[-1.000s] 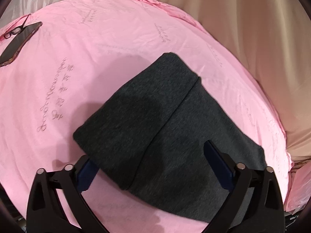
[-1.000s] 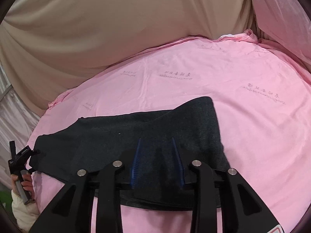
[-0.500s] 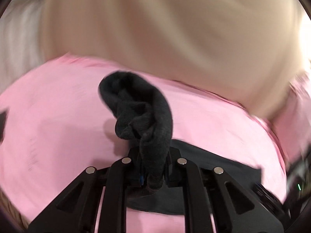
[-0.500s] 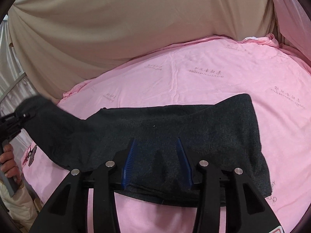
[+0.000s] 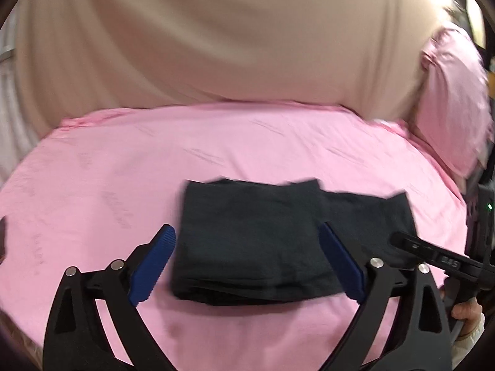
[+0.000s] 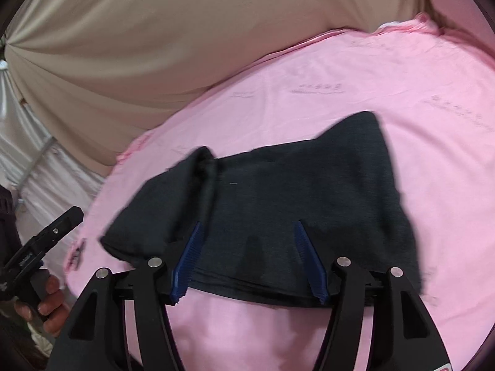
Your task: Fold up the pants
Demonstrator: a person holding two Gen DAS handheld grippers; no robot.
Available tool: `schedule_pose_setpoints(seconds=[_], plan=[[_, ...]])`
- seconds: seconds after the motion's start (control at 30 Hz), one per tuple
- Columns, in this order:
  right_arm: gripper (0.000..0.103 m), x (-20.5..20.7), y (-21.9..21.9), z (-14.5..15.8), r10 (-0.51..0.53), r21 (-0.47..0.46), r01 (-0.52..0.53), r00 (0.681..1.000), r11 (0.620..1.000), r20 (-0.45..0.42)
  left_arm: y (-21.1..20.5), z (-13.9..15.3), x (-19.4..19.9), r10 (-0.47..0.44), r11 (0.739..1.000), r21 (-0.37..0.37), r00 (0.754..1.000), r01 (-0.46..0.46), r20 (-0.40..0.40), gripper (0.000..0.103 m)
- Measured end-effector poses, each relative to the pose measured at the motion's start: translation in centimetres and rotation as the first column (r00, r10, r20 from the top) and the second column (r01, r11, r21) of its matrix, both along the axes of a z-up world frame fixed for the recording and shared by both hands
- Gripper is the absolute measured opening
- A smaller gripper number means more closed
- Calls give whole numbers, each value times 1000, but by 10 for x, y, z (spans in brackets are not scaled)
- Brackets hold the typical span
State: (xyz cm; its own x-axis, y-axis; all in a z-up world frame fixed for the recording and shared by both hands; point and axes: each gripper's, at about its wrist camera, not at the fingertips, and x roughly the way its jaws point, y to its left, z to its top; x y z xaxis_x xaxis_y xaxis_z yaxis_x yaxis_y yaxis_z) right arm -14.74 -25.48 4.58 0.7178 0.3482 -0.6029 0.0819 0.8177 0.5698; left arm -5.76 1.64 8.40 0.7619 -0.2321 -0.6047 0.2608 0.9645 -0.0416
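Observation:
Dark grey pants [image 5: 256, 241] lie folded in a thick rectangle on the pink bed sheet [image 5: 216, 145]. My left gripper [image 5: 247, 256] hovers over their near edge with its jaws opening wide, one blue pad on each side of the fold and neither touching it. In the right wrist view the pants [image 6: 294, 198] show a loosely turned-over end at the left. My right gripper [image 6: 247, 253] is over the near hem, jaws opening; cloth lies between the pads, but they do not press it. Each gripper appears at the edge of the other's view, held by a hand [image 6: 46, 303].
A beige drape [image 5: 232, 37] hangs behind the bed. A pink pillow [image 5: 451, 99] leans at the far right. A white curtain [image 6: 37, 179] falls past the bed's left edge. The pink sheet stretches wide beyond the pants.
My left gripper shut on the pants' left end, lifted it, carried it over onto the rest, then let go and opened wide. My right gripper's jaws widened where they were.

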Motion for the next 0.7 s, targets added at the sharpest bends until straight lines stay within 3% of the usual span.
schedule_pose_setpoints(seconds=[0.17, 0.3, 0.37, 0.4, 0.5, 0.57, 0.63, 0.7], plan=[[71, 44, 39, -13, 116, 34, -115, 992, 993, -49, 56, -1, 13, 211, 976, 48, 977, -212, 12, 93], [71, 66, 64, -31, 159, 88, -150, 983, 985, -96, 78, -19, 26, 254, 966, 65, 966, -251, -39, 93], [48, 70, 80, -29, 189, 69, -184, 978, 981, -83, 82, -25, 28, 254, 966, 70, 966, -250, -55, 93], [19, 73, 85, -28, 195, 64, -190, 977, 980, -88, 84, -29, 28, 251, 967, 66, 966, -247, -64, 93], [16, 72, 87, 2, 208, 14, -208, 978, 978, -29, 87, -33, 32, 228, 974, 33, 969, -225, -99, 93], [16, 63, 75, 38, 205, -29, -204, 978, 979, 38, 88, -31, 27, 219, 976, 7, 970, -219, -105, 93], [16, 43, 51, 74, 157, -129, -146, 984, 981, 84, 89, -29, 26, 213, 977, -12, 972, -215, -99, 93], [16, 24, 22, 88, 92, -194, -76, 993, 978, 79, 87, -30, 26, 208, 977, -16, 973, -211, -101, 94]])
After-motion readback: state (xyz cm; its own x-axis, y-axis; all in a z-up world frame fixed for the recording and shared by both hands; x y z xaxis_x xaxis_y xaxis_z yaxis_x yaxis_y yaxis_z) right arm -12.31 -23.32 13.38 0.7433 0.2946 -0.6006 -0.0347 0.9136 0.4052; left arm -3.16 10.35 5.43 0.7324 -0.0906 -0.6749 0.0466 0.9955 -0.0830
